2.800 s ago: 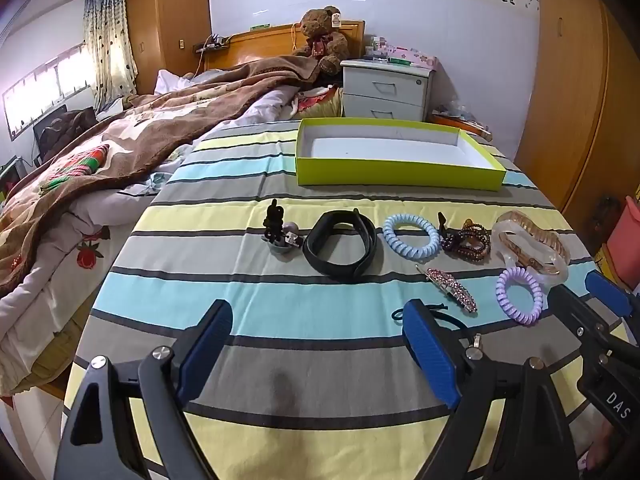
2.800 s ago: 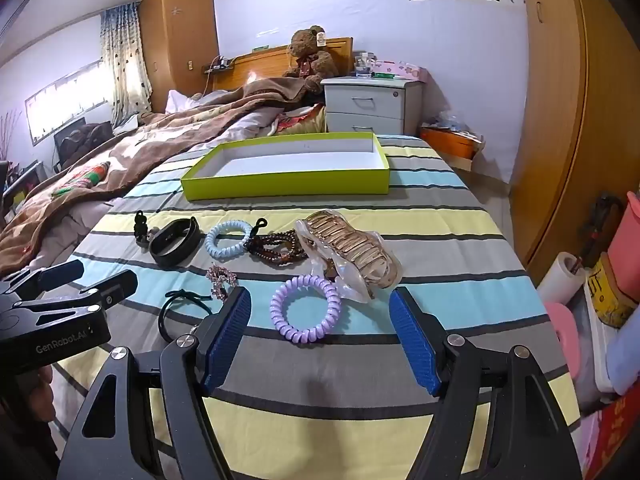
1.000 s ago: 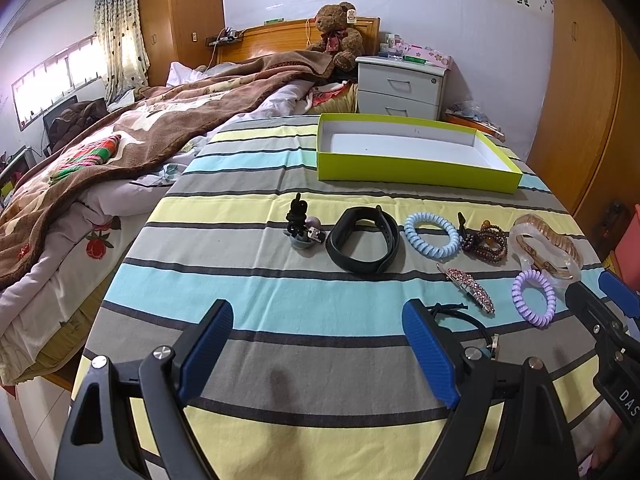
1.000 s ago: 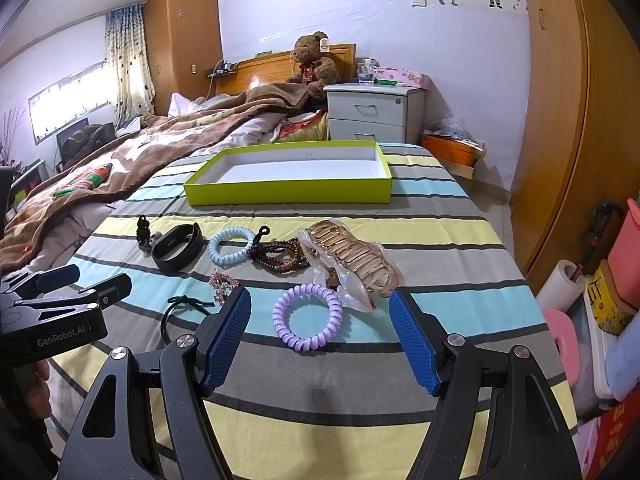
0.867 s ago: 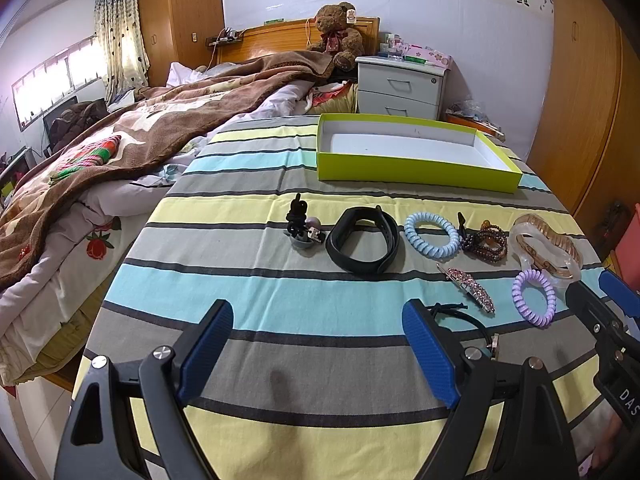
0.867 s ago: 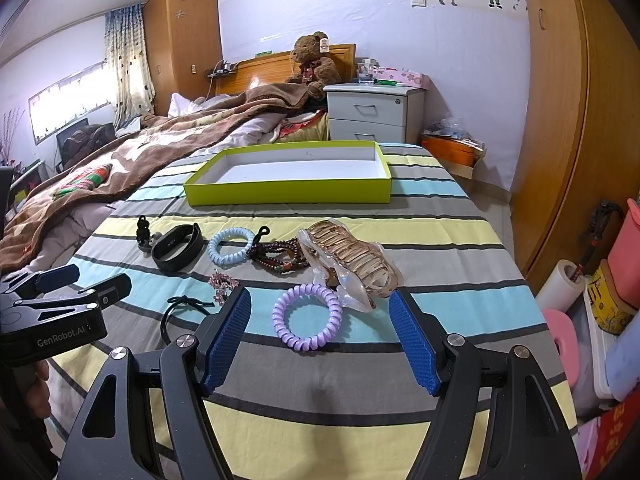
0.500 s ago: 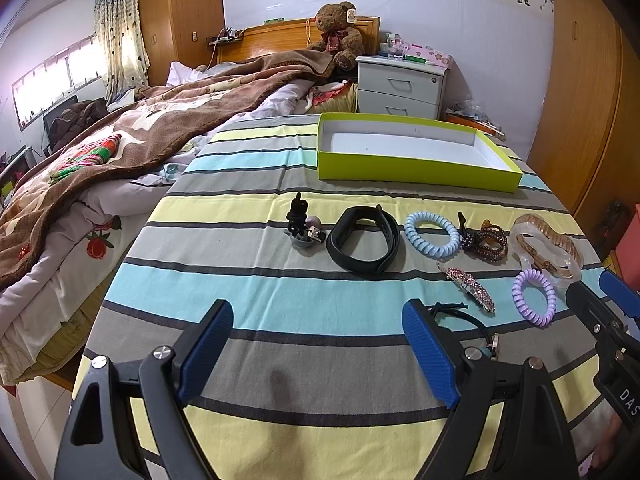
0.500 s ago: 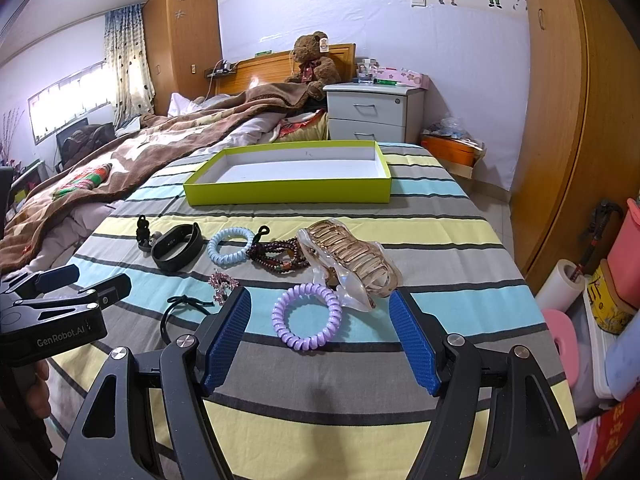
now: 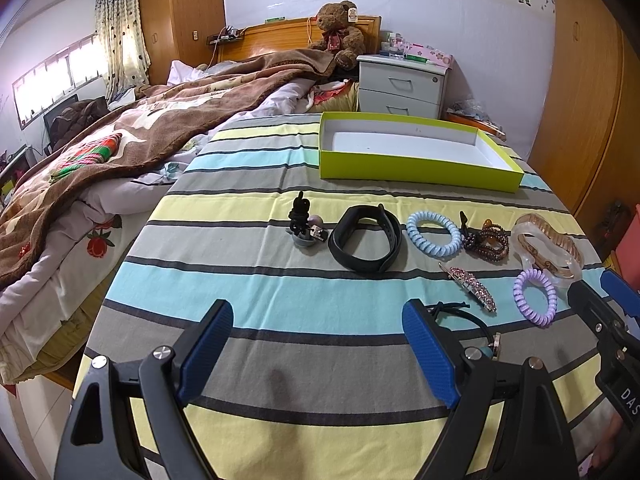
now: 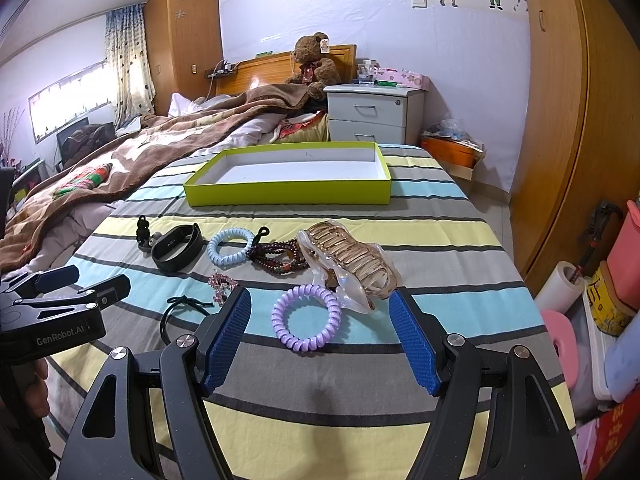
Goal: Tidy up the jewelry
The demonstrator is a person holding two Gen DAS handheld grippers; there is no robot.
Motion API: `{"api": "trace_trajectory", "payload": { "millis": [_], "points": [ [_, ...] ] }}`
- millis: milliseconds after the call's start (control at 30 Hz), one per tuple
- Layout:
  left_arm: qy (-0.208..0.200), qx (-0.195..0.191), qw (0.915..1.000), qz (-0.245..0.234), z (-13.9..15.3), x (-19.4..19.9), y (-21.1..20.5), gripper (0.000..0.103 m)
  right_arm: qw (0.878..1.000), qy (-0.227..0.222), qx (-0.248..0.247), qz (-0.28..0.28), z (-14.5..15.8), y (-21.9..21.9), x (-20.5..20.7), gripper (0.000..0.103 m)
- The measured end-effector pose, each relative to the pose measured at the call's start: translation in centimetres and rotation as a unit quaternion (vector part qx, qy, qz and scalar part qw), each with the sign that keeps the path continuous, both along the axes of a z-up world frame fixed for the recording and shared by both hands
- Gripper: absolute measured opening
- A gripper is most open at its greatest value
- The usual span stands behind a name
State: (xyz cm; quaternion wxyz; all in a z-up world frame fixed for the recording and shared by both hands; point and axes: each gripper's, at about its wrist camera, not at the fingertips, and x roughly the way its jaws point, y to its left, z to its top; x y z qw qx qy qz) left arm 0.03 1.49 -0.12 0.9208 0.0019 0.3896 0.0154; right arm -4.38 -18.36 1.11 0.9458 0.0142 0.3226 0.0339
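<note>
Two grippers, both with jaws spread wide and holding nothing, hover low over the striped cloth (image 10: 320,412). My right gripper (image 10: 320,340) has the purple coil tie (image 10: 306,318) lying flat straight ahead, centred in the gap between its blue pads (image 10: 226,336), just beyond the fingertips and touching neither. Being a flat ring, it has no long axis to align to; either side of the loop offers a bite. Just past it and slightly right of centre lies the clear claw clip (image 10: 348,268), its long axis running away from me and angled right, its near end close to the coil. My left gripper (image 9: 318,354) faces bare cloth; the black elastic tie (image 9: 456,312) sits behind its right pad (image 9: 426,354), and the black band (image 9: 366,244) lies well ahead. Judgement: the right hand is nearer the coil and needs only a short forward dip to close on its near edge. The empty green box (image 10: 288,196) lies well beyond, dead ahead of the right jaws, past the row of pieces. Risk: snagging the clip on the lift.
</note>
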Motion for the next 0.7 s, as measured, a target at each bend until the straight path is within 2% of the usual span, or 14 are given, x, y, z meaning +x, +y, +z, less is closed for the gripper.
{"api": "trace_trajectory", "payload": {
  "millis": [367,500,700],
  "points": [
    [0.015,-0.019,0.9997,-0.01,-0.2,0.9,1.2,0.088,1.0,-0.015,0.021,0.004,0.6,-2.9,0.7,0.072],
    [0.018,-0.019,0.9995,-0.019,-0.2,1.5,1.6,0.088,1.0,-0.009,0.012,0.018,0.5,-3.6,2.0,0.072],
    [0.021,-0.035,0.999,-0.019,-0.1,2.7,2.6,0.088,0.997,0.005,0.04,0.069,0.2,-4.0,4.1,0.072]
  ]
}}
